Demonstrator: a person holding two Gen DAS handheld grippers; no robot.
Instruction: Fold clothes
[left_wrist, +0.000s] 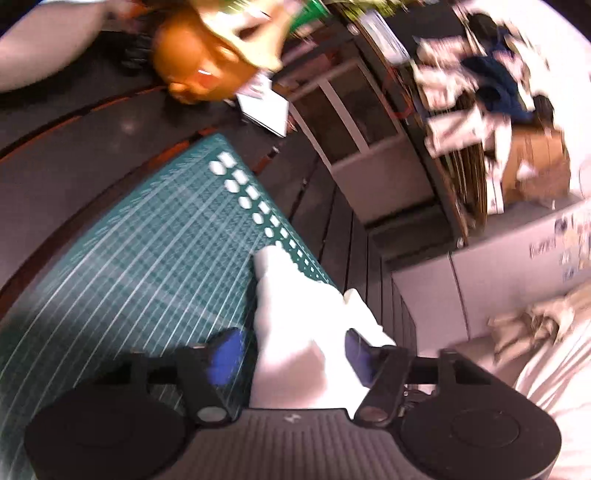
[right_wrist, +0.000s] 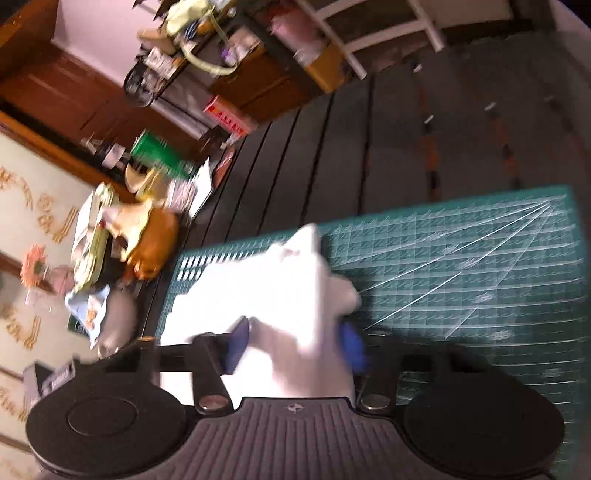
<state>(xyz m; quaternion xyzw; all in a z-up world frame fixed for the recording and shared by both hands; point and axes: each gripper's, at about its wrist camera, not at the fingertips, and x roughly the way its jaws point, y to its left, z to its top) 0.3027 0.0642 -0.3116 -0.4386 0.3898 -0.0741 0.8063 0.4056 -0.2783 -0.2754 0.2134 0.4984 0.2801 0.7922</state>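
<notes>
White cloth bunched between both grippers over a green cutting mat

The dark slatted table (right_wrist: 314, 155) carries a green gridded cutting mat (right_wrist: 461, 258), and on its edge lies the white, soft cloth garment (right_wrist: 280, 280), part flat on the mat and part lifted in folds. It looks light and limp (no stiffness to hold a crease by itself), so it should drape and slide unless taken at a hem or corner, not mid-panel. The right gripper (right_wrist: 295, 343) has its blue pads set narrow with cloth bunched between them, apparently pinched, though blur hides the contact. The left gripper (left_wrist: 291, 354) likewise stands narrow around a white fold at the mat's edge.
</notes>
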